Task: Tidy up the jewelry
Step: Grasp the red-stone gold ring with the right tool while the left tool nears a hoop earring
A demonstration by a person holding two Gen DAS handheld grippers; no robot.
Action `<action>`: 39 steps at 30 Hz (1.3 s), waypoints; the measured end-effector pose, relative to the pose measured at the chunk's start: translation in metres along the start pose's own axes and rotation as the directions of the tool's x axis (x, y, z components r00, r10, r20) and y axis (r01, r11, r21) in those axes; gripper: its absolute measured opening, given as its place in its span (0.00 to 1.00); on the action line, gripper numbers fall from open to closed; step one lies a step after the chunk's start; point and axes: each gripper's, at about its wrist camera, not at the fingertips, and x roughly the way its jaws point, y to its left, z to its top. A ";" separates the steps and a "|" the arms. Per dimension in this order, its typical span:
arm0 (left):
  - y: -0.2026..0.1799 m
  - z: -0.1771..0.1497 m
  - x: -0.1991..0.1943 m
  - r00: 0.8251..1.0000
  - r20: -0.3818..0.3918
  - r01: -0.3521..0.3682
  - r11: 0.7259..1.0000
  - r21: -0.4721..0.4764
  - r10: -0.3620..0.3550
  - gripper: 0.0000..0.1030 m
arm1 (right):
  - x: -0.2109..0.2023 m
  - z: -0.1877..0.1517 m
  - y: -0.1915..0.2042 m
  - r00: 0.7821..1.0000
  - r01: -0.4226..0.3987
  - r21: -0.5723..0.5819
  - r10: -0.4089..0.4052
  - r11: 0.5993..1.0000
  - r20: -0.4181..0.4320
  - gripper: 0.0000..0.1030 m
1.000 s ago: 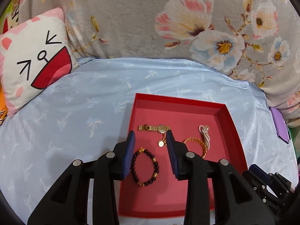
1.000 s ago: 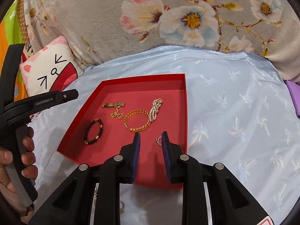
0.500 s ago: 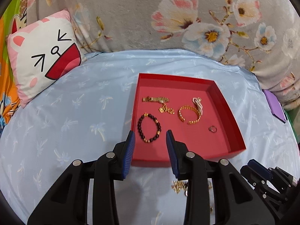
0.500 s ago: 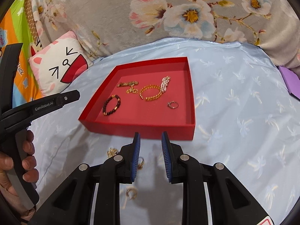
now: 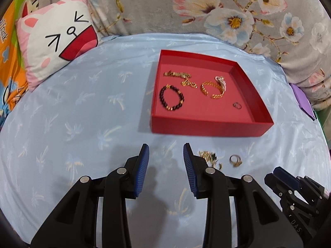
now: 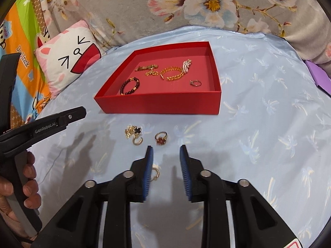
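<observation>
A red tray (image 5: 209,127) (image 6: 161,103) on the blue bedsheet holds a dark bead bracelet (image 5: 171,99) (image 6: 130,86), a gold chain (image 5: 179,74), a gold bracelet (image 6: 171,74) with a pearl piece, and a small ring (image 6: 195,83). In front of the tray lie a gold clover chain (image 6: 132,131), a gold earring (image 6: 137,141), a red-stone ring (image 6: 161,138) (image 5: 235,160) and another gold ring (image 6: 155,174). My left gripper (image 5: 165,150) is open and empty before the tray. My right gripper (image 6: 165,150) is open and empty, just short of the red-stone ring.
A cat-face pillow (image 5: 55,41) lies at the back left. A floral grey cushion (image 5: 206,6) runs along the back. A purple object (image 5: 302,101) sits at the right edge. The left gripper's handle and the hand (image 6: 26,165) show at the left of the right wrist view.
Both grippers have pulled back from over the tray to the sheet in front of it. The loose jewelry in front of the tray has come into view.
</observation>
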 end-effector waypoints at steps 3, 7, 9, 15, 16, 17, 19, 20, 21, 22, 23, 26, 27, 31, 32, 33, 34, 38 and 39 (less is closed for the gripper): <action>0.005 -0.011 0.002 1.000 -0.021 -0.009 1.000 -0.008 0.009 0.35 | 0.008 -0.005 0.002 1.000 0.003 -0.012 -0.003 1.000 -0.012 0.34; 0.012 -0.023 0.006 0.999 -0.046 -0.015 1.000 -0.022 0.014 0.39 | 0.024 -0.006 0.005 0.999 0.006 -0.025 -0.007 1.000 -0.039 0.34; 0.014 -0.027 0.008 0.998 -0.058 -0.019 0.999 -0.027 0.017 0.39 | 0.034 -0.004 0.007 0.999 0.005 -0.032 -0.007 0.999 -0.047 0.34; 0.018 -0.035 0.012 0.997 -0.079 -0.016 0.999 -0.032 0.013 0.39 | 0.055 0.006 0.012 0.998 0.017 -0.055 -0.020 0.998 -0.060 0.34; 0.018 -0.036 0.013 0.997 -0.081 -0.013 0.999 -0.031 0.011 0.39 | 0.058 0.006 0.013 0.998 0.017 -0.057 -0.021 0.998 -0.065 0.34; 0.018 -0.036 0.013 0.996 -0.084 -0.011 0.999 -0.031 0.009 0.39 | 0.061 0.007 0.014 0.997 0.018 -0.060 -0.022 0.998 -0.069 0.34; 0.019 -0.038 0.014 0.996 -0.087 -0.006 0.999 -0.031 0.004 0.39 | 0.065 0.008 0.014 0.997 0.020 -0.065 -0.025 0.998 -0.075 0.34; 0.019 -0.038 0.014 0.996 -0.088 -0.005 0.999 -0.031 0.002 0.39 | 0.065 0.008 0.016 0.997 0.028 -0.074 -0.034 0.997 -0.070 0.31; 0.018 -0.039 0.014 0.996 -0.090 -0.001 1.000 -0.031 -0.001 0.39 | 0.066 0.008 0.016 0.997 0.034 -0.082 -0.040 0.996 -0.068 0.27; 0.018 -0.039 0.014 0.996 -0.091 -0.001 1.000 -0.031 -0.002 0.39 | 0.066 0.008 0.017 0.997 0.038 -0.090 -0.044 0.995 -0.068 0.23; 0.017 -0.038 0.015 0.996 -0.091 0.001 1.000 -0.030 -0.004 0.39 | 0.066 0.007 0.018 0.997 0.041 -0.095 -0.047 0.995 -0.068 0.18; 0.015 -0.039 0.015 0.996 -0.093 0.006 1.000 -0.027 -0.009 0.39 | 0.067 0.008 0.016 0.997 0.044 -0.096 -0.050 0.994 -0.067 0.13; 0.014 -0.039 0.015 0.996 -0.093 0.010 1.000 -0.026 -0.012 0.39 | 0.066 0.007 0.016 0.997 0.041 -0.093 -0.047 0.995 -0.067 0.13; 0.008 -0.040 0.013 0.995 -0.093 0.025 1.000 -0.017 -0.026 0.39 | 0.058 0.005 0.011 0.997 0.040 -0.083 -0.045 0.996 -0.058 0.13; 0.007 -0.041 0.013 0.995 -0.094 0.030 0.999 -0.015 -0.031 0.39 | 0.055 0.004 0.010 0.998 0.041 -0.080 -0.045 0.996 -0.054 0.13; 0.005 -0.041 0.013 0.995 -0.094 0.035 0.999 -0.012 -0.036 0.39 | 0.049 0.003 0.008 0.998 0.039 -0.075 -0.043 0.996 -0.048 0.13; 0.002 -0.042 0.012 0.995 -0.094 0.039 0.999 -0.005 -0.039 0.39 | 0.045 0.002 0.006 0.998 0.039 -0.071 -0.042 0.997 -0.045 0.13; -0.006 -0.045 0.012 0.994 -0.098 0.054 0.999 0.008 -0.053 0.39 | 0.021 -0.007 -0.009 0.998 0.045 -0.036 -0.047 0.998 -0.029 0.13; -0.009 -0.046 0.012 0.993 -0.101 0.061 0.998 0.012 -0.060 0.39 | 0.017 -0.010 -0.013 0.998 0.048 -0.024 -0.049 0.999 -0.028 0.13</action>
